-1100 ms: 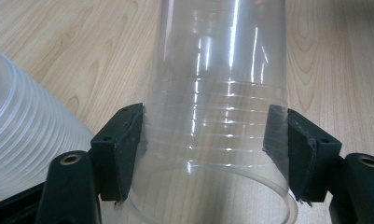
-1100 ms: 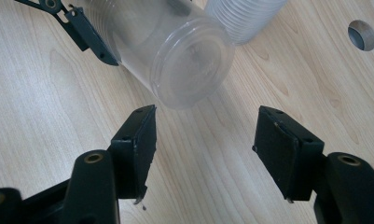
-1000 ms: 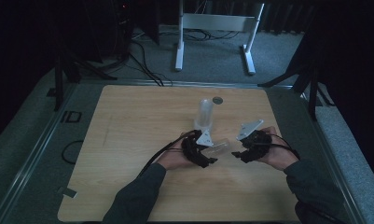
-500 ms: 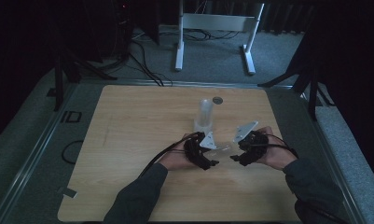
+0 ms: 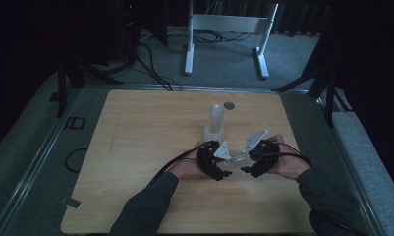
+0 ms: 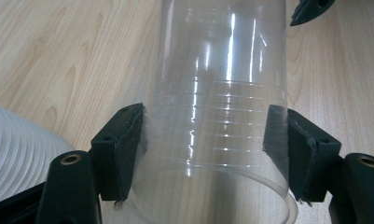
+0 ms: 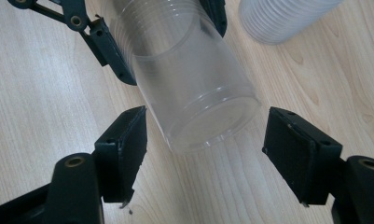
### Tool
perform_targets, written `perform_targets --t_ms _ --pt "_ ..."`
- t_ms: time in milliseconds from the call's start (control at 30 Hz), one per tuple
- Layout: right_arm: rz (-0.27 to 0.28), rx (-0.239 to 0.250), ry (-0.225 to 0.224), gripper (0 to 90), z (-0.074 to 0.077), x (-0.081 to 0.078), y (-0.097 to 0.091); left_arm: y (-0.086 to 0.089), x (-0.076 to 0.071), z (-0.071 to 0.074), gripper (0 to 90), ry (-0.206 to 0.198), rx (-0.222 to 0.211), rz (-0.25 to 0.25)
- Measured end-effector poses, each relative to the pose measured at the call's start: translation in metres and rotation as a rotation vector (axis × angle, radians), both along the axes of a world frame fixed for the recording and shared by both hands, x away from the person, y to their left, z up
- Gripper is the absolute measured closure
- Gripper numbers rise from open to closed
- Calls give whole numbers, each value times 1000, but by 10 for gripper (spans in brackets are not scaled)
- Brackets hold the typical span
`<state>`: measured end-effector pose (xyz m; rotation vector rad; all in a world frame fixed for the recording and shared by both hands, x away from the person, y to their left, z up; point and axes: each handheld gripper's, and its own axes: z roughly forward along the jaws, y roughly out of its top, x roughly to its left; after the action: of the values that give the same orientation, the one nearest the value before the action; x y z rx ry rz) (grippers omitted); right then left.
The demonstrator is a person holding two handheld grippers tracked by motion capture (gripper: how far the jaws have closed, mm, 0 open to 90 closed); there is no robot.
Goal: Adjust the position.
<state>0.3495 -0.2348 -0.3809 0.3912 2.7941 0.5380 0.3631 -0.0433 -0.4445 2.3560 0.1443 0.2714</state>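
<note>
**Clear plastic cup held between two hand-held grippers above a wooden bench.**
The cup (image 6: 217, 116) is a transparent, thin-walled cylinder with fine ribs around its wall and a rolled rim; it lies tilted over the pale, wood-grained bench (image 5: 135, 147), near the front middle. The left hand-held gripper (image 6: 208, 149) is clamped on it near the rim, both black pads pressed flat against the wall. The right hand-held gripper (image 7: 205, 154) has just been opening: its jaws stand wide on either side of the cup's closed base, clear of it. A stack of ribbed, translucent cups (image 5: 215, 120) stands upright just behind the hands. A small dark disc (image 5: 229, 104) lies on the bench behind the stack.
</note>
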Motion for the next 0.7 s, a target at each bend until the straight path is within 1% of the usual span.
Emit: perform_targets --t_ms 133,400,467,533,567,633,700 --pt "9 -12 2 298 -1 1 1 -1 -1 1 300 -8 6 -5" --pt "33 -37 20 296 -4 0 6 -4 -4 0 300 -28 24 -26" --pt "41 -45 22 296 -5 0 7 -5 -6 0 300 -37 31 -29" --pt "45 -57 25 287 -7 0 8 -6 -8 0 300 -56 46 -43" --pt "50 -57 29 284 -7 1 8 -6 -9 0 300 -56 40 -44" --pt "55 -64 38 275 -9 0 9 -8 -11 0 300 -69 43 -49" --pt "64 -64 41 275 -10 0 9 -8 -13 0 299 -72 41 -52"
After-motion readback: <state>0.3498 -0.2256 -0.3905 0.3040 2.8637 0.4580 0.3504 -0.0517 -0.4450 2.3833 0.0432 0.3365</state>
